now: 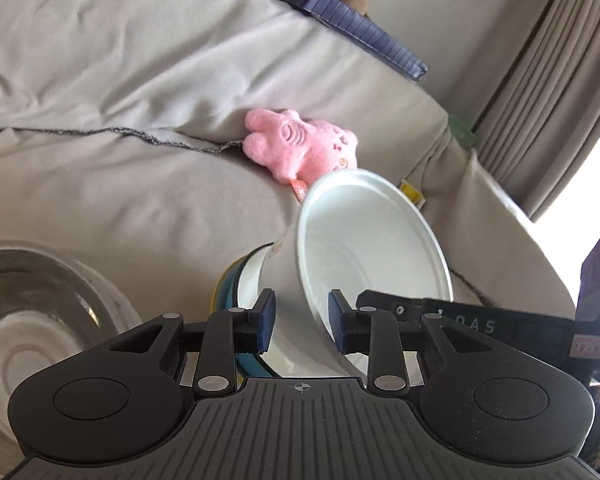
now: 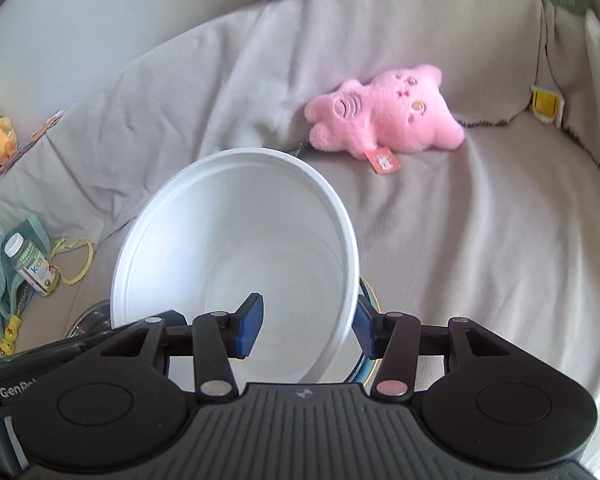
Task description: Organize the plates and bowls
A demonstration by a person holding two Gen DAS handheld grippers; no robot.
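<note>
A white bowl (image 1: 372, 248) hangs tilted between both grippers, over a stack of plates (image 1: 246, 280) with blue and yellow rims on the sofa. My left gripper (image 1: 300, 322) is shut on the bowl's wall, one blue pad outside and one inside the rim. In the right wrist view the same bowl (image 2: 236, 232) fills the middle. My right gripper (image 2: 306, 328) straddles its near rim: the right pad lies by the outer wall, the left pad stands inside, apart from the wall. Whether the bowl's base touches the plates I cannot tell.
A shiny clear bowl (image 1: 40, 308) sits left of the plates. A pink plush toy (image 2: 384, 120) lies against the grey sofa cover (image 2: 480, 240). A small bottle (image 2: 30, 264) on teal cloth lies at the left. Curtains (image 1: 540, 100) hang at the right.
</note>
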